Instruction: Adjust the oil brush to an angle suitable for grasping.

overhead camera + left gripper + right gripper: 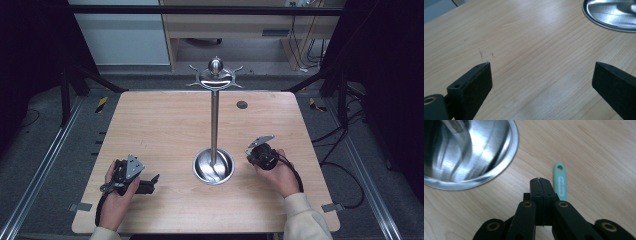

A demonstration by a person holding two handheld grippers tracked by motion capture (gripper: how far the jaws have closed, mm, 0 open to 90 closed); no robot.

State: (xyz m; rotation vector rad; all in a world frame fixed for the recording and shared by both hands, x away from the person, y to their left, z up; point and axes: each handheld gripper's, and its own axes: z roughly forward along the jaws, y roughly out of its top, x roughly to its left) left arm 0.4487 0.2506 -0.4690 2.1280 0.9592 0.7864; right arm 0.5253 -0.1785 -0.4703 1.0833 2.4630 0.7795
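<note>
Right gripper (540, 180) jaws together on nothing; the green handle (560, 181) lies on the table just beside them, near the metal stand's (214, 165) base. Risk: lifting away without it. Left gripper (541, 75) jaws apart, nothing between.

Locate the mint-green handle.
In the right gripper view, the mint-green handle lies on the wooden table, just beside the shut right tongs, near the steel base.

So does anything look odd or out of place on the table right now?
One thing: a mint-green handle lies flat on the wood beside the right gripper, whose fingers are shut on nothing. The steel stand is upright.
</note>
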